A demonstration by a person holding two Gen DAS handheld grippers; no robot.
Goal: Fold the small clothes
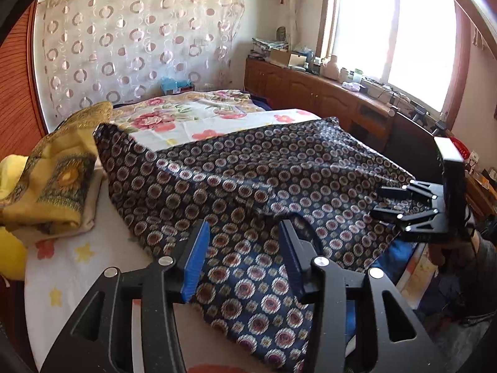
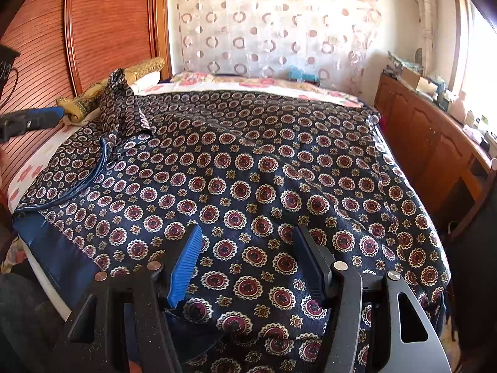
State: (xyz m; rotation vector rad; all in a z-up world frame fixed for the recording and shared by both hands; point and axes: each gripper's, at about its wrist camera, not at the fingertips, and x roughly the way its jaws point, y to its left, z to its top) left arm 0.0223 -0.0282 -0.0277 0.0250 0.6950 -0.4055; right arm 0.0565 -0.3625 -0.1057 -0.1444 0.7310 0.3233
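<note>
My left hand-held gripper (image 1: pixel 245 248) is released: its blue-padded fingers (image 1: pixel 195 258) stand apart just above the near edge of the dark navy garment (image 1: pixel 248 171), with patterned cloth showing in the gap and neither pad pressing on it. The garment, printed with red and cream medallions, lies spread over the bed (image 1: pixel 217 127), covering most of the floral sheet; in the right wrist view its neckline (image 2: pixel 93 174) sits at the near left, and one sleeve (image 2: pixel 121 102) is flipped up towards the wooden headboard (image 2: pixel 102 31). My right hand-held gripper (image 2: pixel 248 261) is also released, its fingers wide apart over the garment's near hem, with cloth lying between them and no pinch that I can see. From the left wrist view the right hand-held gripper appears at the far right edge of the garment. A folded yellow cloth (image 1: pixel 59 186) lies to the left of the garment on the bed.
</note>
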